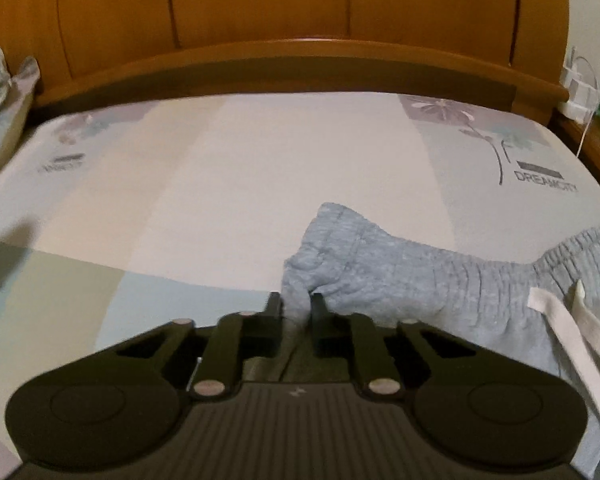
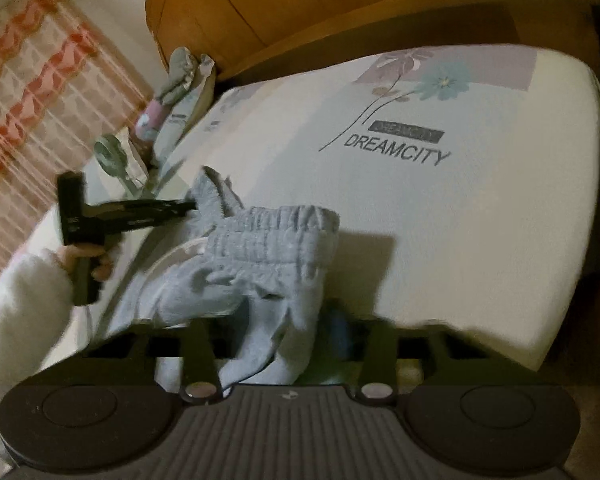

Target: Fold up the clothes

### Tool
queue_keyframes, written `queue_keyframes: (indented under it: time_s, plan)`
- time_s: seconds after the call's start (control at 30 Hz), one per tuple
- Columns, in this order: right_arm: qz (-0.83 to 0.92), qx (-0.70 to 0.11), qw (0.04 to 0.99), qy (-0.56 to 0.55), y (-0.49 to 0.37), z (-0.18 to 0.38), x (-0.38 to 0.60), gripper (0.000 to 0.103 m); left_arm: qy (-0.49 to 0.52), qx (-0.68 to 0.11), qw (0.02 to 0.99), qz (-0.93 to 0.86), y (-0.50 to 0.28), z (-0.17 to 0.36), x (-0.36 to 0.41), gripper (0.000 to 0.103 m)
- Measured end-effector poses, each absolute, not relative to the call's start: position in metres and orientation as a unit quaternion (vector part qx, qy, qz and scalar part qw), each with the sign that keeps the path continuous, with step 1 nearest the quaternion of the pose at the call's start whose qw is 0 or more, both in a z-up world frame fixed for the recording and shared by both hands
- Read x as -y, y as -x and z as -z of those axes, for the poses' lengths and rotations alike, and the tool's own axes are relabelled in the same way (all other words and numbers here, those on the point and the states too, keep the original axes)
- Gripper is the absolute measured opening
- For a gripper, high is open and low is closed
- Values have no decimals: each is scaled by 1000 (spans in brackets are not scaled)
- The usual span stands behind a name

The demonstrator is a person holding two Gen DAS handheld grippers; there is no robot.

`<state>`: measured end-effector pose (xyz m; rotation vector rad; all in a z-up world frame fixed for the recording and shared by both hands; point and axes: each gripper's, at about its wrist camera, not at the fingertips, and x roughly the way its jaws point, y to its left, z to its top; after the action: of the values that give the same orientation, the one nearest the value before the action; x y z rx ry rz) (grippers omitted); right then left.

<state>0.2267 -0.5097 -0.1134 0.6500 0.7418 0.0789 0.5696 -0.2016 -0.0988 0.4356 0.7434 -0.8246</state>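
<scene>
while both grippers' jaws pinch the grey pants (image 1: 400,276), cloth hangs over the bed (image 1: 260,168).

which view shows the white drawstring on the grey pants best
The left wrist view: the drawstring lies flat and unobstructed across the grey pants below the waistband. In the right wrist view no drawstring can be made out on the bunched, blurred pants.
</scene>
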Motion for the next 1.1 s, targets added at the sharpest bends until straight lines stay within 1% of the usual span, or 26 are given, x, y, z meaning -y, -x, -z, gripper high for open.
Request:
queue_keyframes:
  time_s: [0.1, 0.27, 0.37, 0.43, 0.47, 0.5, 0.53, 0.57, 0.6, 0.63, 0.67, 0.7, 0.73, 0.8, 0.83, 0.9, 0.93, 0.97, 1.0, 1.1]
  plan:
    - [-39, -350, 886, -300, -229, 110, 506, 13, -203, -336, 846, 361, -572, 88, 193, 9]
    - [-34, -352, 884, -307, -240, 104, 505, 11, -197, -355, 853, 327, -582, 88, 197, 10]
    - [-12, -371, 866, -336, -242, 115, 510, 11, -219, -376, 850, 298, -585, 105, 207, 17]
    - [-5, -374, 855, -359, -238, 120, 514, 11, -212, -379, 852, 294, -585, 100, 206, 19]
    - [-4, -374, 858, -352, -235, 115, 511, 14, -210, -380, 852, 292, -584, 98, 206, 20]
    - [-3, -374, 861, -345, -231, 111, 508, 17, -215, -381, 851, 290, -582, 93, 204, 25]
    - [-2, -374, 864, -338, -228, 106, 505, 20, -225, -379, 851, 286, -579, 88, 203, 27]
    - [-1, -374, 866, -331, -224, 102, 502, 25, -234, -377, 851, 281, -576, 83, 201, 28]
    - [0, -374, 869, -324, -221, 97, 499, 29, -242, -374, 852, 275, -572, 76, 197, 31]
    - [1, -374, 872, -317, -217, 93, 497, 31, -243, -374, 853, 271, -567, 70, 191, 34]
    - [2, -374, 874, -310, -214, 88, 494, 36, -244, -375, 854, 267, -562, 64, 185, 38]
    - [3, -374, 877, -303, -210, 84, 491, 44, -240, -376, 855, 263, -556, 57, 177, 40]
    - [4, -374, 879, -296, -207, 79, 488, 48, -238, -378, 856, 260, -547, 51, 169, 41]
    - [5, -373, 884, -282, -200, 70, 482, 60, -235, -381, 858, 254, -530, 39, 153, 45]
    - [1, -373, 885, -277, -196, 65, 477, 62, -233, -382, 858, 251, -521, 33, 145, 46]
    - [-25, -371, 886, -277, -187, 54, 463, 74, -239, -384, 858, 244, -499, 24, 129, 47]
    - [-38, -370, 886, -276, -182, 49, 455, 77, -241, -385, 858, 241, -485, 18, 118, 47]
    - [-51, -369, 886, -276, -178, 43, 448, 83, -241, -386, 858, 238, -472, 13, 109, 48]
    - [-64, -368, 886, -276, -173, 38, 440, 87, -238, -387, 859, 235, -460, 8, 100, 49]
    - [-93, -365, 885, -275, -159, 25, 418, 92, -224, -390, 863, 229, -420, -5, 72, 52]
